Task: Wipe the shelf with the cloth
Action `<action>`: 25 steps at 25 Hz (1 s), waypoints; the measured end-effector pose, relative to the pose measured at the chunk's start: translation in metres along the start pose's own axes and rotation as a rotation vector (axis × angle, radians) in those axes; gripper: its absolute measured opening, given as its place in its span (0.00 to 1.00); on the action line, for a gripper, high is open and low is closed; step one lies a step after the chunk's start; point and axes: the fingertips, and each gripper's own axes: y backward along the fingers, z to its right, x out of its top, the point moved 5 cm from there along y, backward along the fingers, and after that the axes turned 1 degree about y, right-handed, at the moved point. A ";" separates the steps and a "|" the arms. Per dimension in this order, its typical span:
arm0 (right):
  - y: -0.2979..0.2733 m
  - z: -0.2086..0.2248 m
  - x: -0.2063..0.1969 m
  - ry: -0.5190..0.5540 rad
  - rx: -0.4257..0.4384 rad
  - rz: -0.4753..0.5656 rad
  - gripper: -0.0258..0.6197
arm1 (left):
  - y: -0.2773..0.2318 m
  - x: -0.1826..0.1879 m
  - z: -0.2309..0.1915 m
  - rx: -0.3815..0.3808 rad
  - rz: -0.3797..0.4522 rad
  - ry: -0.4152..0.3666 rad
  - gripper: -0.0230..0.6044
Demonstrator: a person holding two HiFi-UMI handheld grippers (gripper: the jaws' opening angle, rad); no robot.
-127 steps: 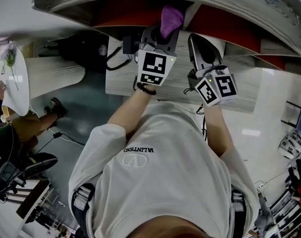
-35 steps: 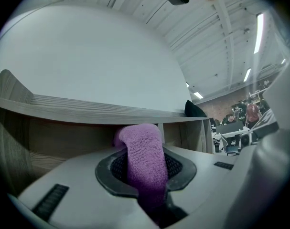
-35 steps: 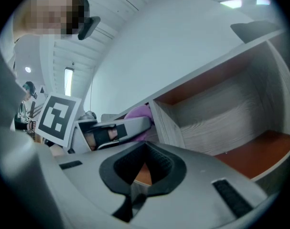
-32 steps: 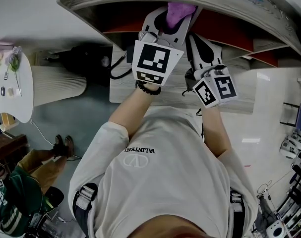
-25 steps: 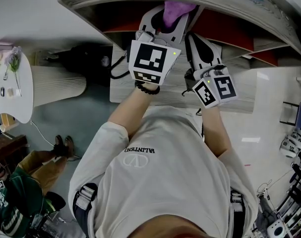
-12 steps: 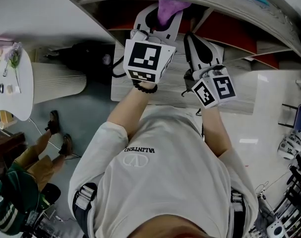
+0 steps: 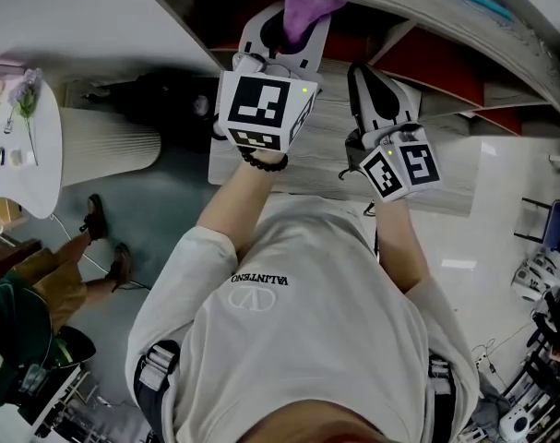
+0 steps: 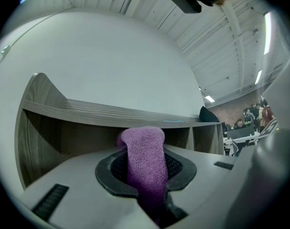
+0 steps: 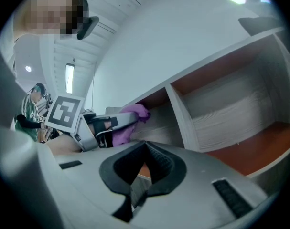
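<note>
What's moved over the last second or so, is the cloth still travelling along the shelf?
The left hand-held gripper, shut on the purple cloth, slid left along the shelf in the head view. Nothing taken up or released. The right hand-held gripper stayed put, empty.

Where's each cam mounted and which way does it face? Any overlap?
Head view: on the head, steeply down; shirt, arms, left hand-held gripper, right hand-held gripper, shelf.
Left gripper view: on that gripper, along its jaws shut on the cloth, into the shelf.
Right gripper view: on that gripper, along its shut, empty jaws, at shelf compartments.
Shared: head and right gripper views both show the cloth.
</note>
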 end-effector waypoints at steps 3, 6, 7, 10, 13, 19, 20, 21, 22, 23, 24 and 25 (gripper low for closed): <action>-0.002 -0.003 -0.002 -0.002 0.002 -0.002 0.04 | 0.004 0.001 -0.008 0.013 0.004 0.000 0.18; -0.005 -0.005 -0.004 -0.004 0.005 -0.007 0.04 | 0.007 0.000 -0.016 0.025 0.008 0.007 0.18; -0.006 -0.006 -0.005 -0.005 0.006 -0.008 0.04 | 0.008 0.000 -0.018 0.028 0.010 0.008 0.18; -0.008 -0.009 -0.007 -0.007 0.009 -0.010 0.04 | 0.012 0.000 -0.026 0.039 0.012 0.012 0.18; -0.011 -0.014 -0.008 -0.006 0.013 -0.014 0.04 | 0.018 0.001 -0.037 0.059 0.016 0.015 0.18; -0.017 -0.022 -0.011 -0.004 0.020 -0.022 0.04 | 0.028 0.003 -0.055 0.093 0.020 0.017 0.18; -0.017 -0.024 -0.012 -0.004 0.020 -0.022 0.04 | 0.029 0.003 -0.058 0.097 0.022 0.017 0.18; -0.018 -0.025 -0.012 -0.004 0.021 -0.023 0.04 | 0.031 0.003 -0.060 0.102 0.023 0.018 0.18; -0.018 -0.026 -0.012 -0.003 0.022 -0.023 0.04 | 0.032 0.003 -0.062 0.108 0.024 0.020 0.18; -0.019 -0.027 -0.013 -0.003 0.022 -0.025 0.04 | 0.033 0.003 -0.065 0.113 0.026 0.022 0.18; -0.020 -0.027 -0.014 -0.002 0.023 -0.026 0.04 | 0.034 0.003 -0.067 0.119 0.027 0.024 0.18; -0.021 -0.028 -0.015 -0.003 0.024 -0.028 0.04 | 0.035 0.003 -0.070 0.124 0.028 0.025 0.18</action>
